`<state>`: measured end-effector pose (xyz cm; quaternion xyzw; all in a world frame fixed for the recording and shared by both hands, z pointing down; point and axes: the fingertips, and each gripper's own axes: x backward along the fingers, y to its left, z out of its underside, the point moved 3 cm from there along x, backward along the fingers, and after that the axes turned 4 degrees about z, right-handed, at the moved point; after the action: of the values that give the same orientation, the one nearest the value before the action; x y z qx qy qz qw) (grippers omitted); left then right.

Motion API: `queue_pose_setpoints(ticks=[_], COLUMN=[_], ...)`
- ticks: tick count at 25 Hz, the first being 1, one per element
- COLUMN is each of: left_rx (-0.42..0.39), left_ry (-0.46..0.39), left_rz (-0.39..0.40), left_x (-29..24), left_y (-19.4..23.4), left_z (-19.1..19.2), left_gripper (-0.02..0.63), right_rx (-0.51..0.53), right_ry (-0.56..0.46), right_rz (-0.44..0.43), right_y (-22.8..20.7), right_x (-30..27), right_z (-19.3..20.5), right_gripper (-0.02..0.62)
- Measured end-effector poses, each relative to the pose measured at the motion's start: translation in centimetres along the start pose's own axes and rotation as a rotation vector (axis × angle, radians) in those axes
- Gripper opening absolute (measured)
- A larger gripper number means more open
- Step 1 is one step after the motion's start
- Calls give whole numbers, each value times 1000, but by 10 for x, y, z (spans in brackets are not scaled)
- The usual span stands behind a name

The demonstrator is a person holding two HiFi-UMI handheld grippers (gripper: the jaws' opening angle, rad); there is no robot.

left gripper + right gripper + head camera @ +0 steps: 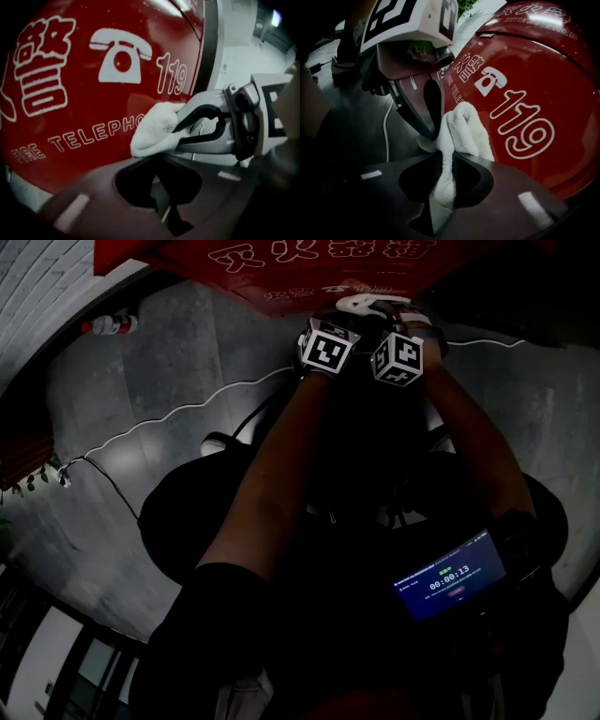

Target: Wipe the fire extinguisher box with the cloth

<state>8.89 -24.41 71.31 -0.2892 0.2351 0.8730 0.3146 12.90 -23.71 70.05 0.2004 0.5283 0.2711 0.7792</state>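
Right gripper (443, 157) jaws are clamped on the white terry cloth (464, 131), which bears against the glossy red metal fire extinguisher box (534, 70) beside its 119 lettering. Left gripper (158, 158) jaws are together, tips at the cloth's edge. Advised: flat, overlapping strokes across the box face.

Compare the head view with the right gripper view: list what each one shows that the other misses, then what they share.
Only the head view: the person's forearms, a lit timer screen and a bottle on the floor. Only the right gripper view: how the right gripper is shut on the white cloth, plus the telephone symbol and the number 119 on the box. Both: the red fire extinguisher box, the cloth against it, and the left gripper close beside it.
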Motion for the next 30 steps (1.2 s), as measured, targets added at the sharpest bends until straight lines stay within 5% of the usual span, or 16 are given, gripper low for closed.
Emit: queue_pose_setpoints(ticks=[9, 15, 23, 30], left_rx=[49, 57, 70, 53], left_ry=[84, 68, 32, -121], left_rz=[-2, -5, -90, -117], left_x=[-1, 16, 65, 133], left_y=[10, 4, 13, -6], left_z=[23, 21, 31, -2], left_gripper=[3, 3, 3, 3], right_rx=[59, 42, -23, 10], right_ry=[106, 147, 40, -119], right_rz=[-125, -191, -47, 134], right_y=[30, 33, -1, -52], right_x=[-34, -25, 22, 108], right_z=[9, 4, -48, -112], right_gripper=[64, 66, 66, 66])
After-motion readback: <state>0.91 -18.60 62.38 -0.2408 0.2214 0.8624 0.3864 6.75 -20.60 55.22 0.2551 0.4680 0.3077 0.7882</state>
